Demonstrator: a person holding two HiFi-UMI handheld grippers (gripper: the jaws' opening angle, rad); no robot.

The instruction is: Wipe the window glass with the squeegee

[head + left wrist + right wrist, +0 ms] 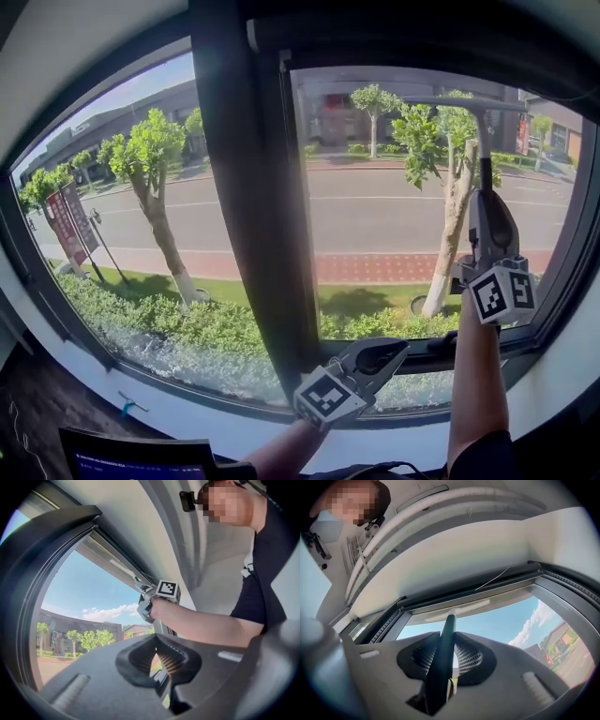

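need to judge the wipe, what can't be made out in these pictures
Whether the squeegee blade touches the window glass: head view, the blade is a thin bar, too small to tell.
The squeegee handle's lower end: right gripper view, hidden inside the right claw.
Streaks on the glass: too fine in every view.
The dark screen: head view, cut off by the bottom edge.

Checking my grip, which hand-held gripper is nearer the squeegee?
Right. The right hand-held gripper is clamped on the squeegee handle; the left hand-held gripper sits lower, by the sill, clear of it.
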